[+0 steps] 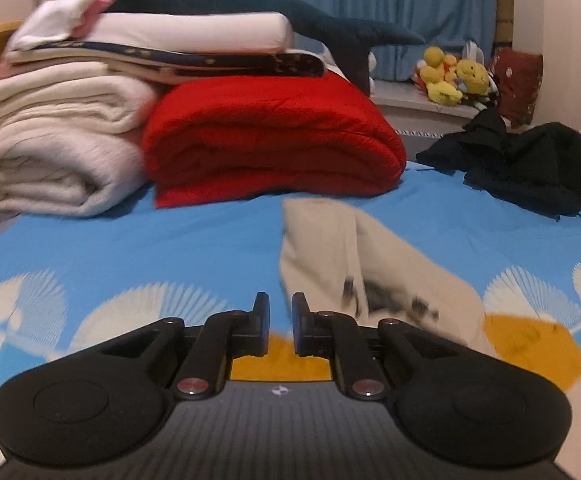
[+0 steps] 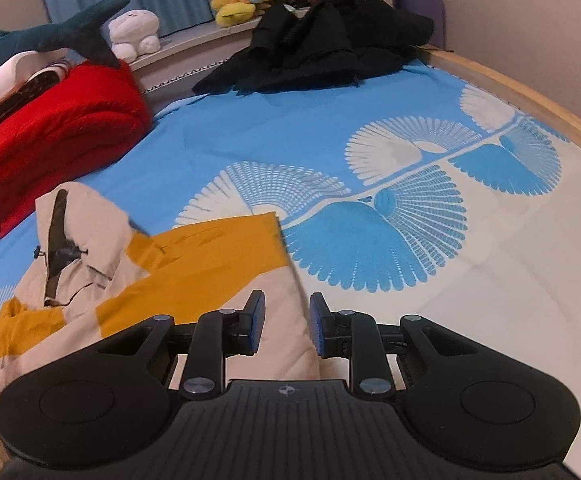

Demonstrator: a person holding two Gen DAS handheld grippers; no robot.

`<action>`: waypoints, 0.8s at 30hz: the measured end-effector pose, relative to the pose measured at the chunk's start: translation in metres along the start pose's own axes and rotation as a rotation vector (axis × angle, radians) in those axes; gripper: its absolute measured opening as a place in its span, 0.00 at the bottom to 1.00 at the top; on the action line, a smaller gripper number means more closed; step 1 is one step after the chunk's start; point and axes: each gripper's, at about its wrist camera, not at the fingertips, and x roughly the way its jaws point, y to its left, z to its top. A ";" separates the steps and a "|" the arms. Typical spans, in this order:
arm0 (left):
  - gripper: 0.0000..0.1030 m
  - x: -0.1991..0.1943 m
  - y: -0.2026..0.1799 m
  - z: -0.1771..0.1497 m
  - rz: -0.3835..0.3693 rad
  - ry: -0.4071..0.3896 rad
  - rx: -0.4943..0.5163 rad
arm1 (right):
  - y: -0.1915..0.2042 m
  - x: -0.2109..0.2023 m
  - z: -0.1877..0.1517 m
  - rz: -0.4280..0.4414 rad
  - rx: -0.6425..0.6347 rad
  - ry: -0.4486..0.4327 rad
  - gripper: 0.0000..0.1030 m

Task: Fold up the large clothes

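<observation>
A beige and mustard-yellow jacket [image 2: 202, 256] lies crumpled on the blue patterned bed sheet [image 2: 370, 140]. My right gripper [image 2: 286, 320] hovers low over the jacket's right edge. Its jaws stand apart, beige cloth shows in the gap, and the pads do not press on it. In the left wrist view the jacket [image 1: 330, 248] is blurred and stretches away ahead, just right of my left gripper [image 1: 280, 312]. That gripper's jaws leave only a narrow gap with nothing in it. A mustard patch and the sheet [image 1: 130, 248] show below it.
A folded red quilt [image 1: 274, 140] and a rolled white blanket [image 1: 50, 140] are stacked at the bed's head, with pillows and a shark plush [image 1: 250, 4] on top. Black clothes [image 2: 330, 44] are heaped at the far right. Yellow plush toys [image 1: 450, 76] sit on the sill. The bed's wooden edge [image 2: 530, 92] runs along the right.
</observation>
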 end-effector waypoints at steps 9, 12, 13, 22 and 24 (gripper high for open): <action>0.48 0.168 -0.046 0.090 -0.049 0.115 -0.007 | -0.008 0.016 0.005 -0.003 0.045 0.030 0.19; 0.82 0.216 -0.066 0.099 -0.001 0.144 -0.020 | -0.006 0.023 0.005 -0.008 0.050 0.050 0.19; 0.82 0.230 -0.073 0.099 0.011 0.161 -0.016 | -0.005 0.024 0.005 -0.008 0.052 0.052 0.19; 0.03 0.272 -0.090 0.093 0.113 0.168 0.119 | -0.001 0.026 0.006 -0.008 0.031 0.058 0.19; 0.03 0.236 -0.086 0.093 0.054 0.078 0.151 | -0.003 0.025 0.008 -0.009 0.037 0.053 0.19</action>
